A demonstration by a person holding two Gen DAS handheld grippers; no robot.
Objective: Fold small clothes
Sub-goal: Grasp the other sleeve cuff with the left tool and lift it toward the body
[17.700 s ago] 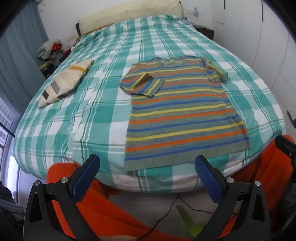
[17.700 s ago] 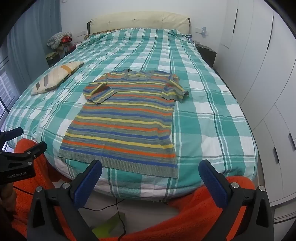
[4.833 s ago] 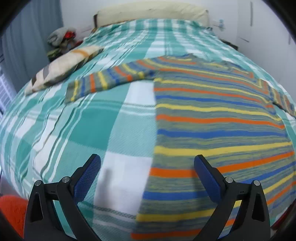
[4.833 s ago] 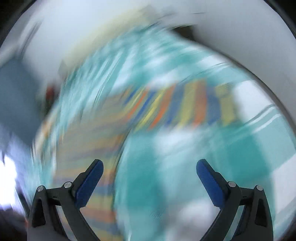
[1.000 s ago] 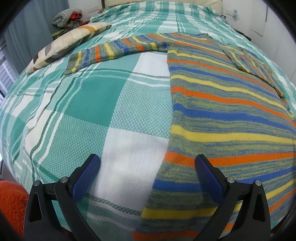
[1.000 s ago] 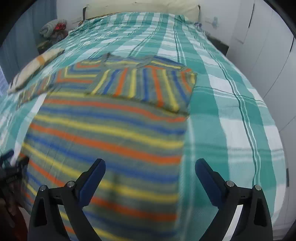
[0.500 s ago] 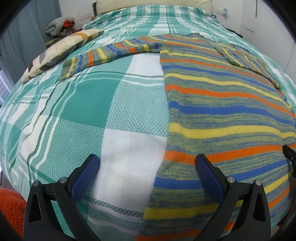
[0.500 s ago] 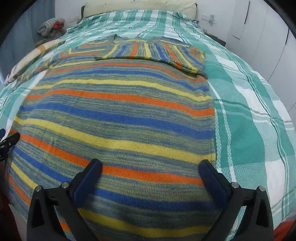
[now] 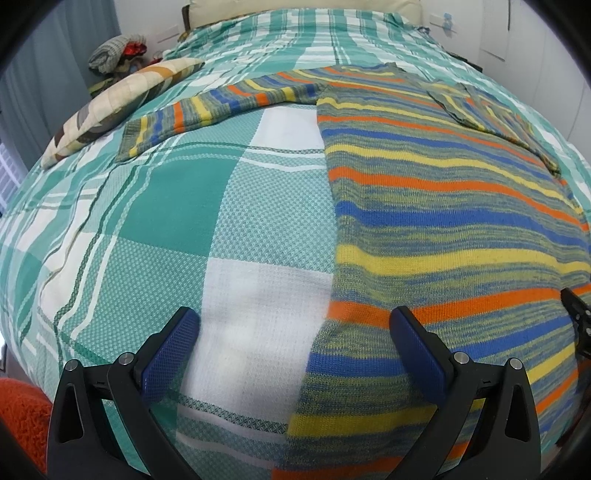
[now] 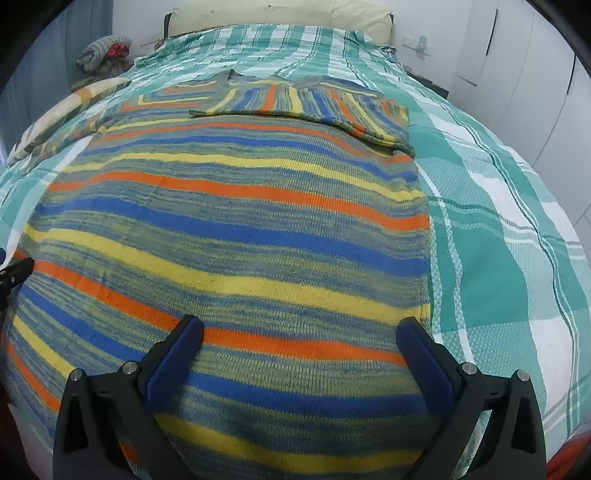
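While both grippers hang low over the near end of the bed [image 9: 155,206], the sweater [image 10: 229,229] lies flat on the green and white checked cover. Its long way runs from the near edge of the bed up toward the headboard [image 10: 280,14], with the hem close to the cameras and the neck at the far end. One sleeve [image 9: 221,103] sticks out to the left, lying straight across the cover. The other sleeve [image 10: 314,107] is folded in over the chest, so its stripes run up and down while the body stripes run side to side. The left gripper [image 9: 291,343] has its jaws spread wide, and they sit over the left edge of the sweater, one blue pad above the bare cover and one above the knit. The right gripper [image 10: 299,350] also has its jaws spread wide, above the stripes near the hem and close to the right edge. Neither one holds anything. A striped pillow [image 9: 122,99] lies on the bed, left of the stretched sleeve. Past it, beside the bed, is a pile of clothes [image 9: 118,55]. White cupboard doors [image 10: 535,74] stand along the right side. A bit of orange fuzzy cloth [image 9: 22,417] shows at the bottom left corner.
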